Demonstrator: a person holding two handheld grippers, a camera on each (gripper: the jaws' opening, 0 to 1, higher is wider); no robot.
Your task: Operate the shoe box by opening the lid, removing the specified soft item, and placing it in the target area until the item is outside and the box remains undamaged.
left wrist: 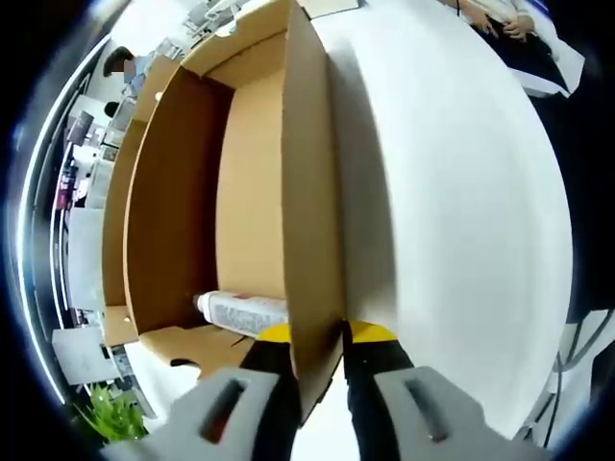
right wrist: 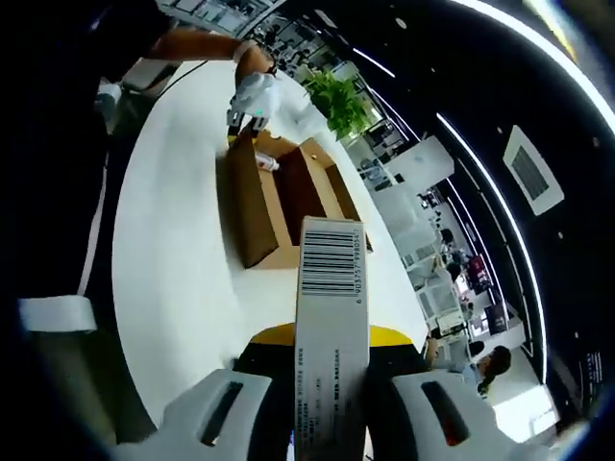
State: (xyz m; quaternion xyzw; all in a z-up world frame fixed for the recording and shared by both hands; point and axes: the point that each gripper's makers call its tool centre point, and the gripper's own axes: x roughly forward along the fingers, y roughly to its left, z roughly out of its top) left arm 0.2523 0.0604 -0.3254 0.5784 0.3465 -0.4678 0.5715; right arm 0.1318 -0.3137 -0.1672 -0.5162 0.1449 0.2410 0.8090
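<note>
Clamping the shoe box wall between its jaws, the left gripper steadies the open cardboard box on the white table. Inside, a white tube lies on its side at the gripper's end, long axis across the box, cap pointing away from the held wall. The right gripper, well apart from the box, is closed on a narrow barcoded carton pointing toward it; the left is nearer the tube.

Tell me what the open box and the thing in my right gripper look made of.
Shoe box: plain brown cardboard, matte, with raw cut edges. Carton in the right gripper: probably smooth white printed paperboard, judging by its crisp flat faces and barcode.
</note>
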